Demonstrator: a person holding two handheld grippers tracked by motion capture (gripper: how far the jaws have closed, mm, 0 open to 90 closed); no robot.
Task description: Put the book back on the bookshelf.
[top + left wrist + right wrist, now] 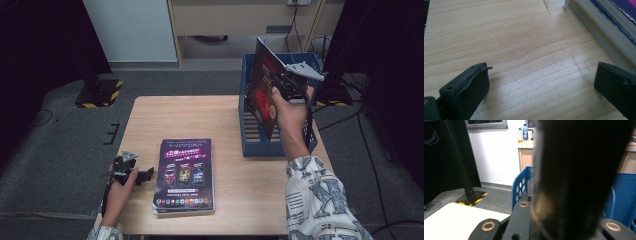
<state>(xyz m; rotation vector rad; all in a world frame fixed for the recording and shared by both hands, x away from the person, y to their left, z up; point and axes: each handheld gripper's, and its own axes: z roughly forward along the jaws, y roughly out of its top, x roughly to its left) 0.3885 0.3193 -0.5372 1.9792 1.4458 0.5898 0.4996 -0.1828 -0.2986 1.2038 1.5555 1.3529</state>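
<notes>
Your right gripper (285,86) is clamped on a dark red-covered magazine (261,92), held upright and tilted over the blue slotted crate (250,142) at the table's far right edge; its lower corner looks already inside. This is the insertion step. Next: square the magazine to a slot, lower until it bottoms out, then release. Your left gripper (145,175) sits idle, jaws wide, on the wooden table (524,50) near the front left corner, just beside the purple-covered magazines (186,172).
</notes>
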